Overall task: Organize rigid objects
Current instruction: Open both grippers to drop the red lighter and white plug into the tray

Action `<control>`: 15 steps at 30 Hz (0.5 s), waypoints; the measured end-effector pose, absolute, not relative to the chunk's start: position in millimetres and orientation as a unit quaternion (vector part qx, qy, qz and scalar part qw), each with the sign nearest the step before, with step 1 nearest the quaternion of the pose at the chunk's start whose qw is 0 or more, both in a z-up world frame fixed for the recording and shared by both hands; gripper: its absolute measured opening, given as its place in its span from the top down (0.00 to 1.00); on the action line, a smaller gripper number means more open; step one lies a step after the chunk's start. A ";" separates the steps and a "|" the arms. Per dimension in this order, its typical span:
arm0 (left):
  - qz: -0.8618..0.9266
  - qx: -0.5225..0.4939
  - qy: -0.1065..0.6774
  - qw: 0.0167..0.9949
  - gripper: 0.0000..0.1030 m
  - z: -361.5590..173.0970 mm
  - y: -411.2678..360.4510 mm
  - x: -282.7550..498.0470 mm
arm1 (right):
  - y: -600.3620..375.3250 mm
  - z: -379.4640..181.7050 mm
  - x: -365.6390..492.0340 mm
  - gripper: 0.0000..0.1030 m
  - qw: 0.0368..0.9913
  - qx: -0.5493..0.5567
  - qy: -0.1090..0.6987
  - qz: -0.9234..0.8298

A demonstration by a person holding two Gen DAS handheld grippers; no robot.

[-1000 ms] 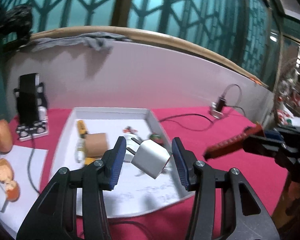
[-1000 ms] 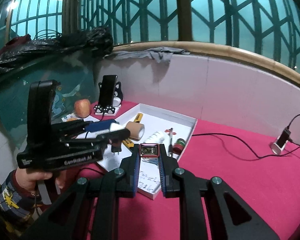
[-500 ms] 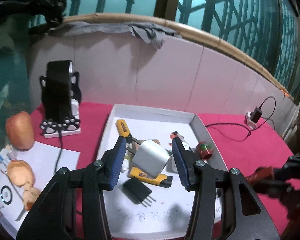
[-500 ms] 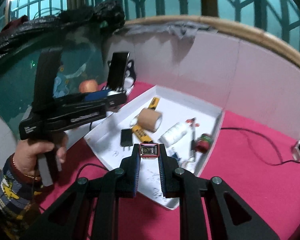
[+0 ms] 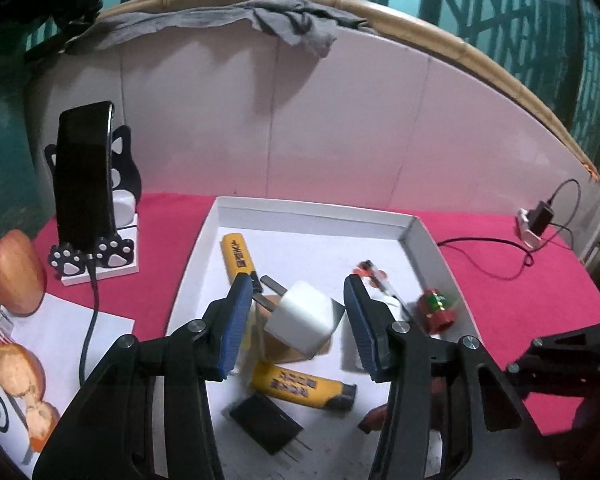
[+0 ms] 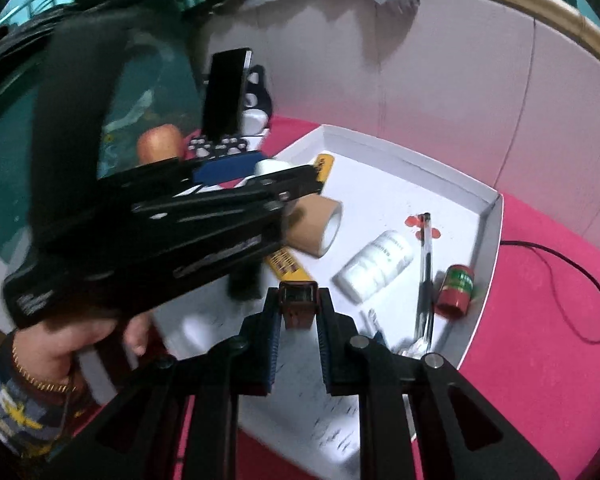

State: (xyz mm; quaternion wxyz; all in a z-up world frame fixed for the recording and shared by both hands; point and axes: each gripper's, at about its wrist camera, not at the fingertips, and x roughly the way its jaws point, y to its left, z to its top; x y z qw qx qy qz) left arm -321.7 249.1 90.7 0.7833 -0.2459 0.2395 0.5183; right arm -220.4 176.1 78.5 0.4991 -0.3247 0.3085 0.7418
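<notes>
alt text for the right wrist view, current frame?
The right gripper, shut on a small red-brown device, hovers over a white tray holding a tape roll, white bottle, pen and red can. The left gripper crosses at left.

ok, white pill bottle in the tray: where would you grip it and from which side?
Grip the white bottle across the middle of its round body, coming from above. It lies on its side in the white tray, its long axis running diagonally, so set the fingers across that axis. The pen lies close beside it, so keep the far finger clear.
</notes>
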 end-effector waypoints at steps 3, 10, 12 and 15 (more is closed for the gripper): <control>0.530 -0.254 0.237 0.774 0.54 88.4 256.5 -325.7 | 193.2 73.9 -213.0 0.83 0.510 -0.307 0.324 0.735; 0.553 -0.255 0.213 0.764 0.08 92.4 254.9 -333.5 | 202.1 67.7 -193.2 0.15 0.553 -0.259 0.340 0.715; 0.562 -0.253 0.209 0.759 0.00 94.2 253.2 -335.9 | 196.4 67.2 -190.4 0.15 0.564 -0.254 0.336 0.711; 0.570 -0.256 0.204 0.754 0.00 97.4 249.9 -338.4 | 190.4 68.3 -186.9 0.14 0.573 -0.248 0.333 0.707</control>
